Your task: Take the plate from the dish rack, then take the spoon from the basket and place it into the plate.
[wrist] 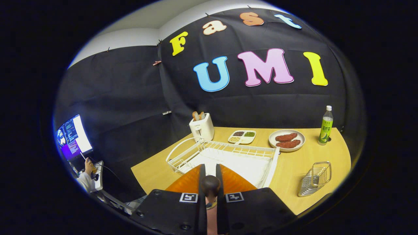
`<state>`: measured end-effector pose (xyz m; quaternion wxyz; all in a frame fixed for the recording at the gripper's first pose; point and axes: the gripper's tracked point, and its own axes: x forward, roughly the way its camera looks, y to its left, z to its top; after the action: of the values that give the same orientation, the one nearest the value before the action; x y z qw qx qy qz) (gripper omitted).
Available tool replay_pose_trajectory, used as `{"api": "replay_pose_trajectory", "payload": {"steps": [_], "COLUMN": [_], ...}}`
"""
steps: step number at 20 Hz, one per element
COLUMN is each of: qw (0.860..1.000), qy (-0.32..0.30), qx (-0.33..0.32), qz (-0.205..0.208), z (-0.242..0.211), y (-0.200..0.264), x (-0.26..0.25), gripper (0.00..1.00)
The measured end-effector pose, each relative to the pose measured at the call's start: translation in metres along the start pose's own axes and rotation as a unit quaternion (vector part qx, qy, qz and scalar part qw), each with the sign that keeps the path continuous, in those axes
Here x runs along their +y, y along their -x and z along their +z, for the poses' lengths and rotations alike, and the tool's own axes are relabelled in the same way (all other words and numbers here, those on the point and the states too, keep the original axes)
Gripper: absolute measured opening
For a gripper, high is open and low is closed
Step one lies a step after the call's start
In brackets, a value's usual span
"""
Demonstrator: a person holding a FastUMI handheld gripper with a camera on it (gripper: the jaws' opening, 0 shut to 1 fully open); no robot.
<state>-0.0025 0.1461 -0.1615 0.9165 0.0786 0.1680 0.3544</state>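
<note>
Orange and glossy, the plate [235, 181] lies directly under and just beyond the fingers, its rim showing on both sides of them, in front of the white wire dish rack [225, 156] on the wooden table [294, 169]. The gripper [210, 182] has its two fingers drawn close together, clenched on the spoon [210, 187], whose dark rounded end stands up between the fingertips while a paler shaft runs down the narrow gap behind it. The spoon thus sits over the plate; whether it touches the plate cannot be told. The wire basket [315, 179] stands well off to the right of the fingers. Beyond the rack are a white toaster [201, 128], a divided tray [242, 137], a plate of meat [287, 140] and a green bottle [326, 125].
</note>
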Motion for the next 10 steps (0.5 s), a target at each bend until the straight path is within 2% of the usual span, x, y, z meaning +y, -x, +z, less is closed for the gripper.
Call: {"api": "replay_pose_trajectory", "payload": {"steps": [4, 10], "qw": [1.000, 0.997], "qy": [0.007, -0.040], "qx": [0.022, 0.053], "qz": [-0.004, -0.034], "z": [-0.042, -0.080], "y": [-0.031, -0.052], "x": [0.025, 0.030], "gripper": [0.16, 0.16]}}
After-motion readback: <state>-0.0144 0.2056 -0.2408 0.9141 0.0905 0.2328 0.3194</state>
